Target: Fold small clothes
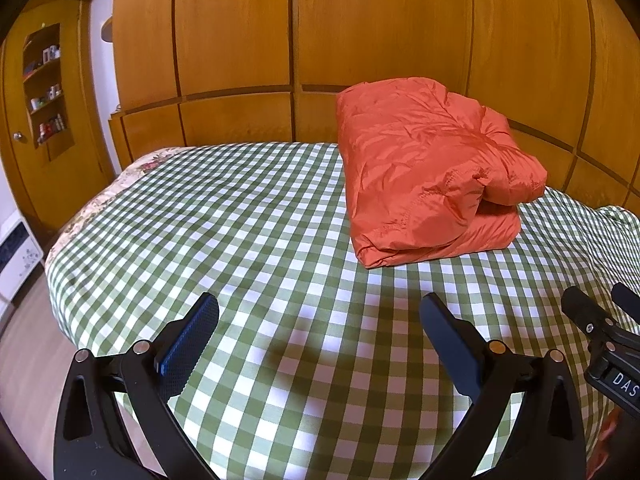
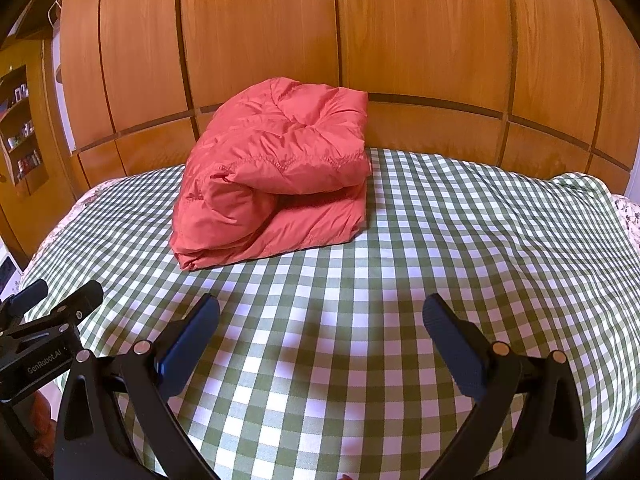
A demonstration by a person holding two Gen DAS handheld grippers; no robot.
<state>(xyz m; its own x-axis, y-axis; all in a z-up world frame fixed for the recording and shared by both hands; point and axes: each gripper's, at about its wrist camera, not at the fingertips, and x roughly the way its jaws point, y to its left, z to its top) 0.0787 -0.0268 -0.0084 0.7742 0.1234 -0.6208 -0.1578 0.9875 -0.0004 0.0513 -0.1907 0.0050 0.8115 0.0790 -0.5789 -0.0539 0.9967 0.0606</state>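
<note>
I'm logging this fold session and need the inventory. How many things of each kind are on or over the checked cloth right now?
Folded orange puffer garment: 1
Green-and-white checked cloth: 1
Handheld grippers, left gripper and right gripper, both open and empty: 2
Total: 4

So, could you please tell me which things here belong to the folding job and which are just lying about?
Job: orange padded jacket, folded on the checked cloth; left tool and right tool, both open.
Just about: shelf items, wooden panels.
</note>
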